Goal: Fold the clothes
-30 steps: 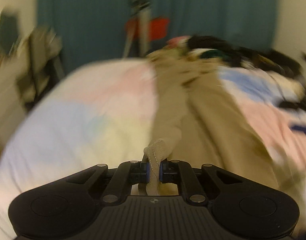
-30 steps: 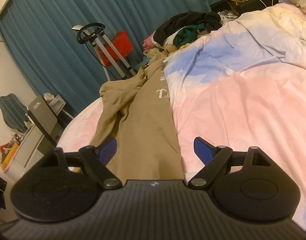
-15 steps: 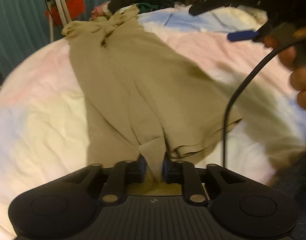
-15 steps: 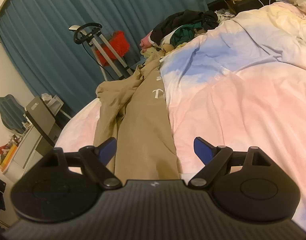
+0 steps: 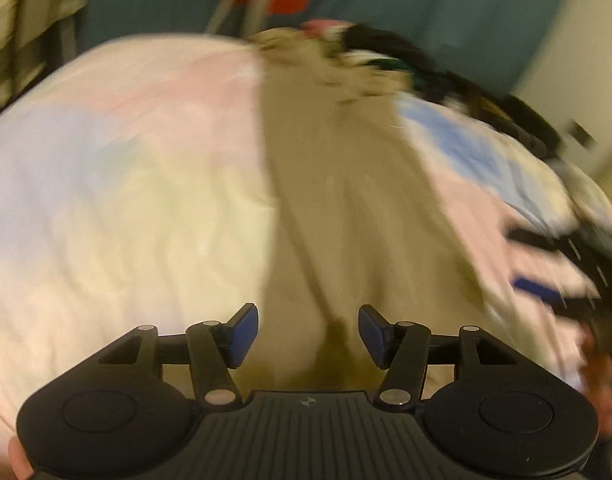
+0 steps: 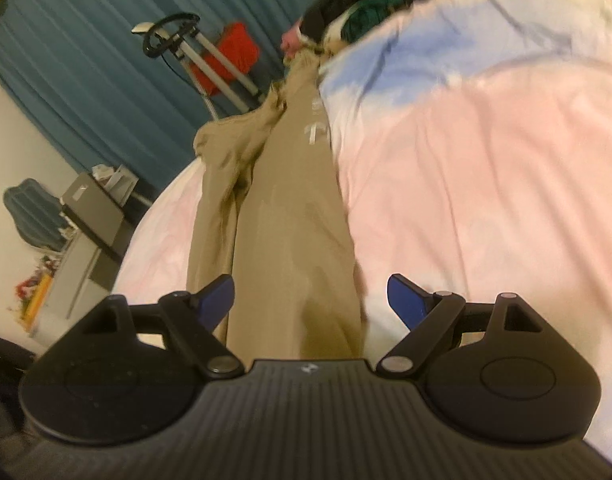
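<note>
A tan garment (image 6: 290, 216) lies lengthwise on the pastel bedspread (image 6: 486, 184), its near hem just ahead of both tools. The left hand-held gripper (image 5: 308, 334) and right hand-held gripper (image 6: 311, 300) are spread, holding nothing. The unpinned, bunched left side could crease if folded now. Half a second ago the left pinched the cloth; now it has let go.

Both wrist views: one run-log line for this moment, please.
left gripper open | right gripper open | tan garment flat on bed | unheld
</note>
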